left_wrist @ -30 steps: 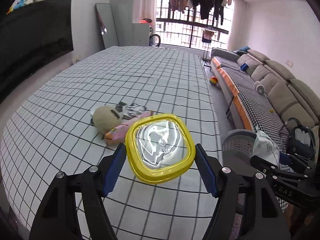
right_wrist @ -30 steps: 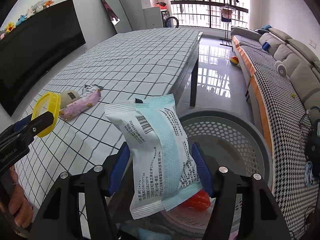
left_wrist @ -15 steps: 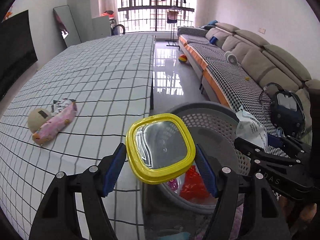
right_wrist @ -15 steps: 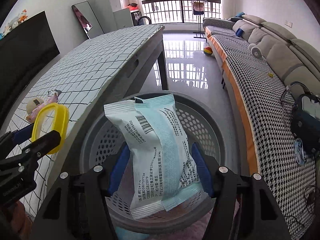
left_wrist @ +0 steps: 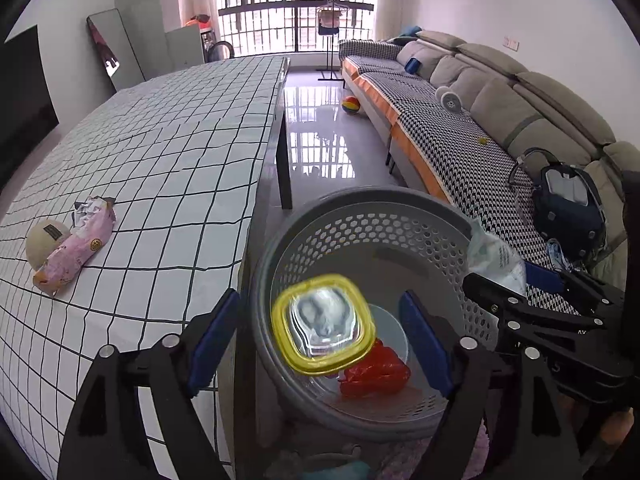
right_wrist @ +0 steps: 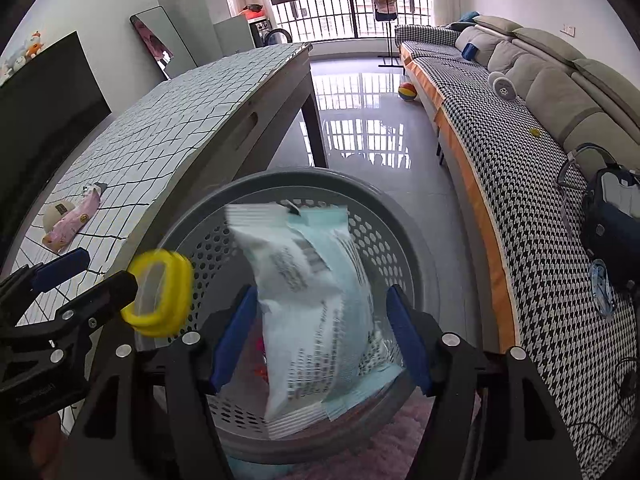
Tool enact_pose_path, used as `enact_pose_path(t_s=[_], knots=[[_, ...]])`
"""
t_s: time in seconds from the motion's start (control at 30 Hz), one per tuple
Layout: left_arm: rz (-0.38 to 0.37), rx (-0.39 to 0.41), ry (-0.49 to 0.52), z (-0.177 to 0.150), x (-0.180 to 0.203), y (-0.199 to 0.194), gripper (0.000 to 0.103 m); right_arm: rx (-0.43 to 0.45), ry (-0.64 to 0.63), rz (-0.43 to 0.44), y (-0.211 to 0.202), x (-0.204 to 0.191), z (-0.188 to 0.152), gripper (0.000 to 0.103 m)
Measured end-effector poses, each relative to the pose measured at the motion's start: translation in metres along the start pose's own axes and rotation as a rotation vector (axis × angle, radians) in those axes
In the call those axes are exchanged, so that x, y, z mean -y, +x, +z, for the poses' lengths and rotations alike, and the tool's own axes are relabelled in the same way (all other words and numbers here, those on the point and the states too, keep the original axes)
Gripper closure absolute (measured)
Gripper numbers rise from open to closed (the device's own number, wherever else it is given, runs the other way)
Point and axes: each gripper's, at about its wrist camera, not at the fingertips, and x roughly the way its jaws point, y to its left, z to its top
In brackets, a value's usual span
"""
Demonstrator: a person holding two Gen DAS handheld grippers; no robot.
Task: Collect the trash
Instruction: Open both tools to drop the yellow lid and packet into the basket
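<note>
A grey perforated basket stands on the floor beside the table, with red trash at its bottom. My left gripper is open above it; the yellow-rimmed lid hangs blurred between the fingers, touching neither pad. My right gripper is open over the basket; the white and pale-blue packet is blurred and loose between the fingers. The lid also shows in the right wrist view. A pink wrapper and a beige round thing lie on the table.
The table with a checked cloth is left of the basket. A long sofa runs along the right, with a dark bag on it. A coloured ball lies on the shiny floor.
Both grippers have opened over the basket. The yellow lid and the packet have come loose and are dropping, both blurred.
</note>
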Motion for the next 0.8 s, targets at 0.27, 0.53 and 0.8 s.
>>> enact_pose_path(t_s=[0.27,0.53,0.8], knots=[[0.003,0.000,-0.023,-0.001,-0.004,-0.003,0.022,0.002,-0.005,0.005,-0.004,-0.005,0.000,0.033],[0.005,0.016,-0.049,-0.003,-0.011,-0.011,0.017,0.008,-0.001,0.008,-0.007,-0.007,-0.001,0.033],[0.018,0.030,-0.055,-0.006,-0.013,-0.019,0.014,0.027,0.004,0.003,-0.016,-0.008,-0.004,0.033]])
